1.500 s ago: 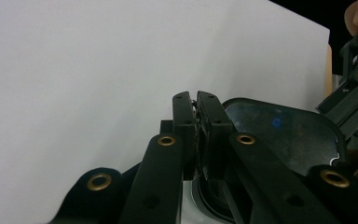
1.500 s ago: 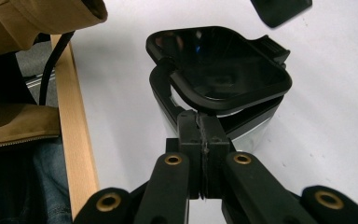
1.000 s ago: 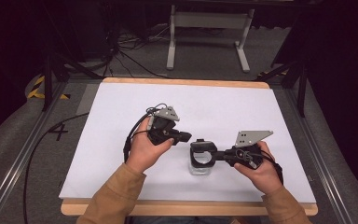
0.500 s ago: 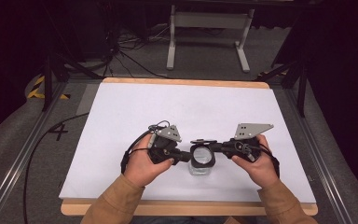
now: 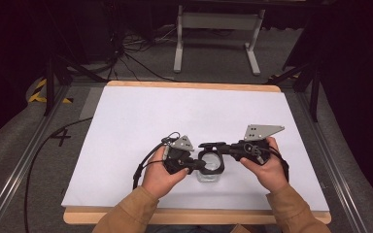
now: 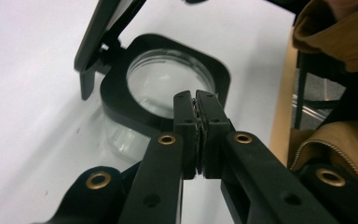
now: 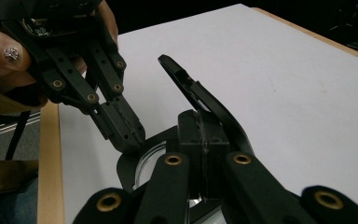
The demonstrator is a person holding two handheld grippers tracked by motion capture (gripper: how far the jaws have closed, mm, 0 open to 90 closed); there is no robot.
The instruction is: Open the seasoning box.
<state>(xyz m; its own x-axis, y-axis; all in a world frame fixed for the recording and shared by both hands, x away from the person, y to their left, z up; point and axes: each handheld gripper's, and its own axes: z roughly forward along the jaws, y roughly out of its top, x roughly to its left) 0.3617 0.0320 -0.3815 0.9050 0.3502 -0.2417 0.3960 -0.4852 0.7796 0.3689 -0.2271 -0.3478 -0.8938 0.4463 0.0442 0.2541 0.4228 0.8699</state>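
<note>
Fingers (image 6: 200,116) closed over jar (image 5: 210,171); no legible writing.

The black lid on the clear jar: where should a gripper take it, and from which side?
Probably its raised lever, from above, jaws across its thin faces: it stands clear of the black lid's frame, which lies flat and wide on the jar.

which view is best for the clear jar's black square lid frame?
Left gripper view: the black square lid frame shows whole, with its round clear window. High view shows it small between the grippers; right gripper view catches one corner behind the jaws.
</note>
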